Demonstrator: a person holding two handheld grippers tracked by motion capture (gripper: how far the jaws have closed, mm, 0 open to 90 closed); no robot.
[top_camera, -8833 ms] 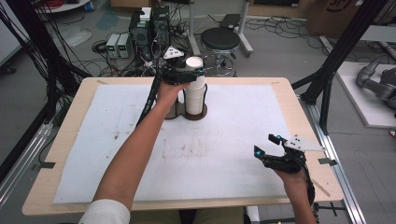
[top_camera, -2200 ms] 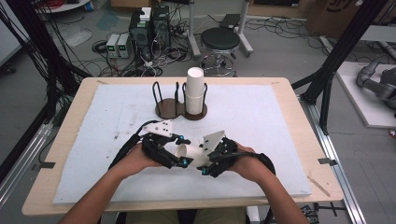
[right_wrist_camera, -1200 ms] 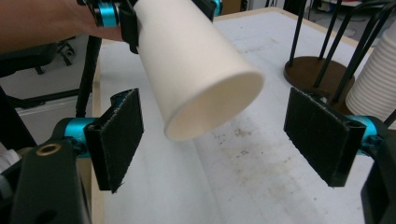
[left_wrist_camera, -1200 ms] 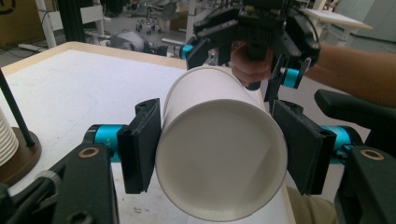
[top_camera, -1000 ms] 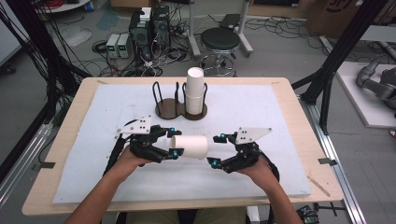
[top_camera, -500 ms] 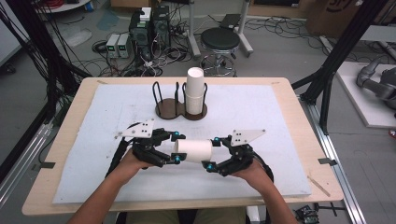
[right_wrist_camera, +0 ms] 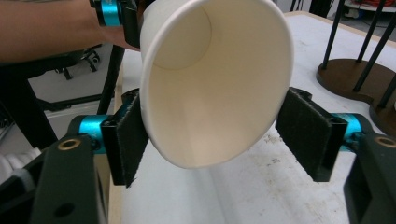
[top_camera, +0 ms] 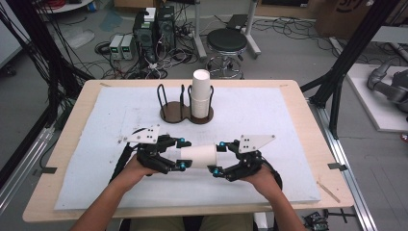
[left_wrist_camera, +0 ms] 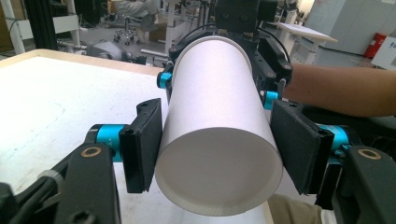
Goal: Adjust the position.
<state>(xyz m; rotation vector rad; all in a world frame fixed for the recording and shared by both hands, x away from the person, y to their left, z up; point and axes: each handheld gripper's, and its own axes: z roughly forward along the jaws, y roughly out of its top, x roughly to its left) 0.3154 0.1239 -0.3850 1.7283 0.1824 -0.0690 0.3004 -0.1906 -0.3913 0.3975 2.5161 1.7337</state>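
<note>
While the left gripper (top_camera: 182, 155) clamps the closed end of a white paper cup (top_camera: 198, 156) lying level between both hands, the right gripper (top_camera: 217, 158) has just been closing around its open mouth, one pad seemingly touching and the other apart. Squeezing further could crush the thin rim, or the cup could slip free. Beyond the grippers on the white-covered desk (top_camera: 269, 115), a wire rack (top_camera: 185, 103) holds stacked cups (top_camera: 201, 94); cables and a stool (top_camera: 227, 43) clutter the floor.
</note>
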